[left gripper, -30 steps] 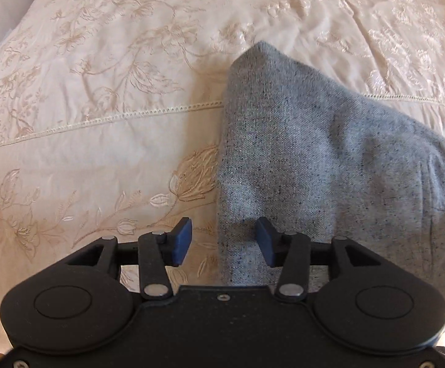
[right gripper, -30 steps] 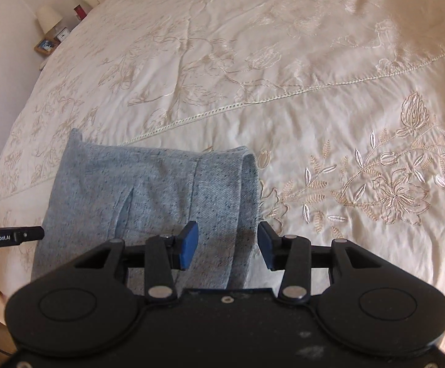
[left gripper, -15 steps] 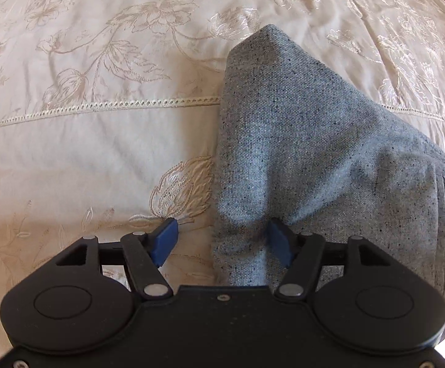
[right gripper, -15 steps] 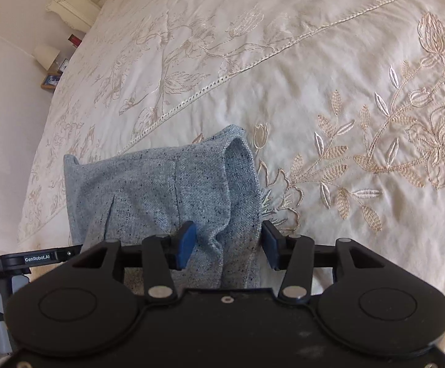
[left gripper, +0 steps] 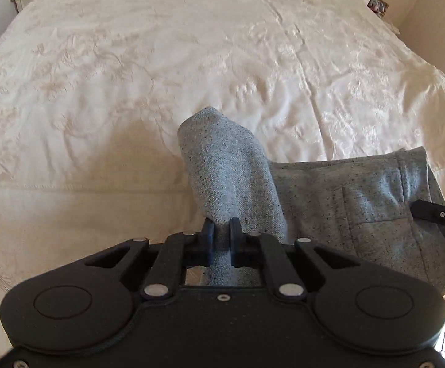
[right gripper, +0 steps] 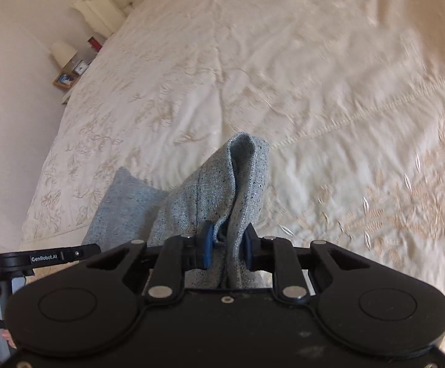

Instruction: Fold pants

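Note:
The grey speckled pants (left gripper: 360, 202) lie partly folded on the cream bedspread (left gripper: 130, 92). My left gripper (left gripper: 222, 236) is shut on a bunched fold of the pants and holds it lifted off the bed. My right gripper (right gripper: 228, 247) is shut on the opposite edge of the pants (right gripper: 222, 190), which rises in a peak in front of it. The right gripper's finger (left gripper: 437, 216) shows at the right of the left wrist view. The left gripper's arm (right gripper: 44, 257) shows at the left of the right wrist view.
The embroidered bedspread (right gripper: 314, 92) stretches far ahead of both grippers. A nightstand with a lamp and picture frames (right gripper: 69, 67) stands at the bed's left side by the headboard (right gripper: 99, 6). Another nightstand (left gripper: 373, 0) is at the far right.
Both grippers have closed on the pants' edges and lifted them off the bed. The views have tipped up, showing more of the bed ahead.

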A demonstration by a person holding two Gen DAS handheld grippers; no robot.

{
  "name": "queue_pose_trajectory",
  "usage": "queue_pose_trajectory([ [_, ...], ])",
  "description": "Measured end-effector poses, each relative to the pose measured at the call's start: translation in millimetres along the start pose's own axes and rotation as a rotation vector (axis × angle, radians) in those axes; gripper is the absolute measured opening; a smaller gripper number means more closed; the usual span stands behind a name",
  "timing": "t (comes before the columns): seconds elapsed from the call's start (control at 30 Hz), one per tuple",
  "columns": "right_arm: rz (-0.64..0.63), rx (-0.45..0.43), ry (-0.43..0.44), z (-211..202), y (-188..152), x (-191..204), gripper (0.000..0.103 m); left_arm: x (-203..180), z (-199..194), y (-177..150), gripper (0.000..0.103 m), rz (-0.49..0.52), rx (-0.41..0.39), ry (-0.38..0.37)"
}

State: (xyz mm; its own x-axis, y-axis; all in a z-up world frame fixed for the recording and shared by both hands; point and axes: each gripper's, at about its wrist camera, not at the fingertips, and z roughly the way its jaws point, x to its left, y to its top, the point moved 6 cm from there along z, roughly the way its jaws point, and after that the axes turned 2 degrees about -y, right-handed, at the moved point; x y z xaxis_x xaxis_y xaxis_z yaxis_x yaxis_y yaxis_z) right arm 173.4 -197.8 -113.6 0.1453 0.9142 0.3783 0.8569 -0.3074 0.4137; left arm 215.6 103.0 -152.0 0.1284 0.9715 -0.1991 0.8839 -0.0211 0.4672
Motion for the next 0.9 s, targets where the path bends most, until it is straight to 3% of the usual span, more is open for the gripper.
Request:
queue_pose_trajectory([
  [0.17, -0.083, -0.06, 0.078, 12, 65, 52, 0.021, 36, -7, 63, 0.014, -0.053, -0.105, 0.044],
  [0.27, -0.093, -0.091, 0.104, 39, 99, 70, 0.022, 67, 15, 89, 0.027, -0.085, -0.082, 0.166],
  [0.33, -0.106, -0.077, 0.004, 74, 120, 74, 0.032, 89, 31, 92, 0.024, -0.14, -0.036, 0.288],
  [0.4, -0.142, -0.037, -0.144, 103, 130, 73, 0.032, 102, 39, 87, 0.023, -0.171, 0.022, 0.319],
  [0.5, -0.194, -0.038, -0.191, 109, 128, 78, 0.032, 106, 38, 72, 0.024, -0.2, 0.049, 0.319],
  [0.63, -0.244, -0.033, -0.172, 93, 111, 94, 0.034, 95, 26, 54, 0.024, -0.234, 0.065, 0.284],
  [0.77, -0.321, -0.055, -0.174, 68, 92, 108, 0.035, 69, 9, 45, 0.024, -0.25, 0.046, 0.275],
  [0.9, -0.304, -0.049, -0.145, 46, 79, 120, 0.037, 40, -6, 40, 0.025, -0.214, 0.025, 0.278],
])
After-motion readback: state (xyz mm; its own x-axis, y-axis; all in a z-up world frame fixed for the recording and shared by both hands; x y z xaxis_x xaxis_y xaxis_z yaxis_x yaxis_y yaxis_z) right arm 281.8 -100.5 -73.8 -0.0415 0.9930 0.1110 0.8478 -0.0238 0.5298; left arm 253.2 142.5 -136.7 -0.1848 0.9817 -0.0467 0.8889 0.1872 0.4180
